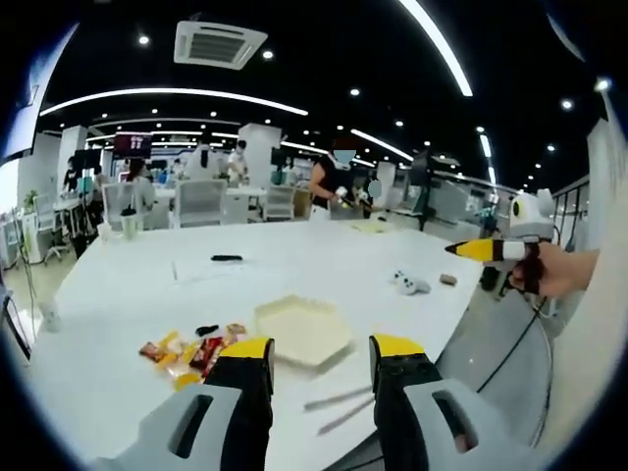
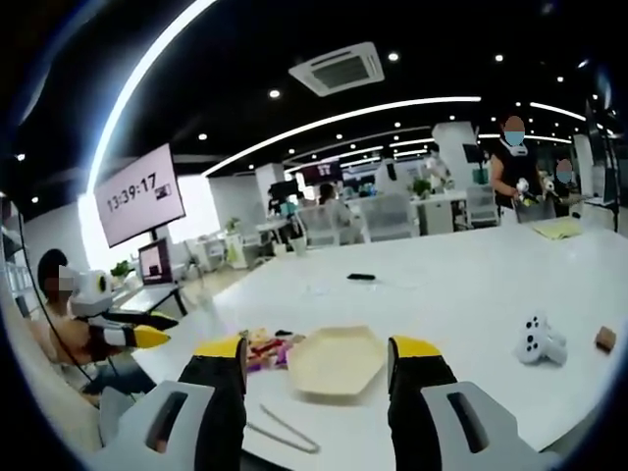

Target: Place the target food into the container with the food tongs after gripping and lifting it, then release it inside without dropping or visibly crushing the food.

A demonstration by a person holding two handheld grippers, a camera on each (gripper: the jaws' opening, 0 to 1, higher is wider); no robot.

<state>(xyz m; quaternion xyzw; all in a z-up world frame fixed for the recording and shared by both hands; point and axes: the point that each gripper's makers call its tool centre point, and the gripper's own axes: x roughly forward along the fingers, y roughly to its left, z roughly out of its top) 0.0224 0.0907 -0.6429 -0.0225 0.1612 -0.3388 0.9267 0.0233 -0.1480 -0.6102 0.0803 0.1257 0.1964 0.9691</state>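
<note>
A pale yellow hexagonal container lies on the white table. Beside it sits a small heap of wrapped snacks. Metal food tongs lie flat near the table's front edge. My left gripper hovers open above the table edge, its jaws framing the container, with nothing between them. My right gripper is likewise open and empty. Each gripper appears in the other's view, hand-held off the table's side: the right gripper and the left gripper.
A white game controller, a small brown item and a black object lie farther out on the table. People and office chairs stand beyond the far edge. A wall screen hangs at the left.
</note>
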